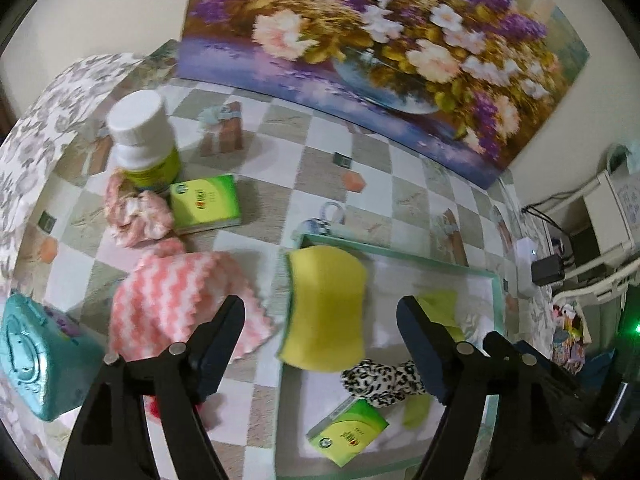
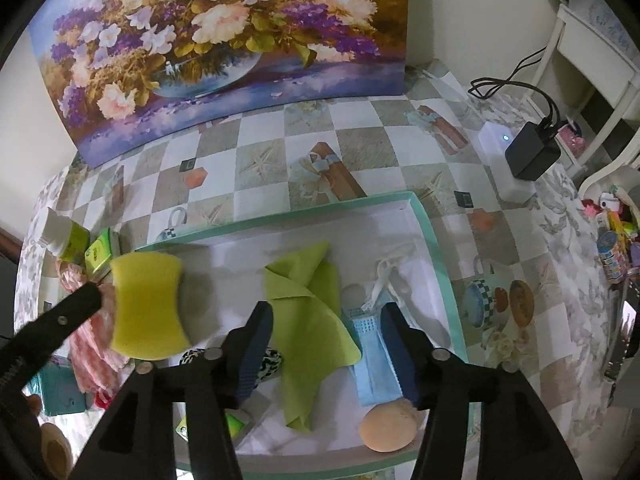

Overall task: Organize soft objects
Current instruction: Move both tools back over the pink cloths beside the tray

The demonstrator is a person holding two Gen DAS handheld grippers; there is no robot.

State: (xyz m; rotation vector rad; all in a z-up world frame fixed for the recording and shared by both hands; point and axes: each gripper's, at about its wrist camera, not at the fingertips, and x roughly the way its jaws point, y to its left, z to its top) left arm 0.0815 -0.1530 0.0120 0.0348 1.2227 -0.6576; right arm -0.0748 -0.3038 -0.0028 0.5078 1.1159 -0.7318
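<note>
Up close, little writing can be read: the two green tissue packs carry a round logo and small red characters, too blurred to make out. One green pack (image 1: 205, 203) lies on the bench (image 1: 304, 152) beside a white-capped bottle (image 1: 142, 140) with a yellow-green label; the other pack (image 1: 347, 432) lies inside the tray (image 1: 496, 300) near its front edge.

The left tongs (image 1: 320, 316) stand wide open with nothing between the fingers. Just ahead of them the yellow sponge (image 1: 326, 312) sits over the tray's left rim; whether it rests on the rim or is off it cannot be told. The right tongs (image 2: 326, 332) are also open and empty, poised over a lime-green cloth (image 2: 316, 320) and a blue face mask (image 2: 370, 344) in the tray.

Only the left view shows the pink-and-white zigzag cloth (image 1: 180, 300) clearly, with a crumpled pink scrunchie (image 1: 138, 216) behind it and a teal box (image 1: 36, 356) at the bench's left edge. It also shows a leopard-print soft piece (image 1: 382, 380) in the tray. Only the right view shows the mask's white ear loops, a peach round sponge (image 2: 388, 426) at the tray's front, and a black charger (image 2: 532, 156) on a white power block (image 2: 500, 160) at the right.
</note>
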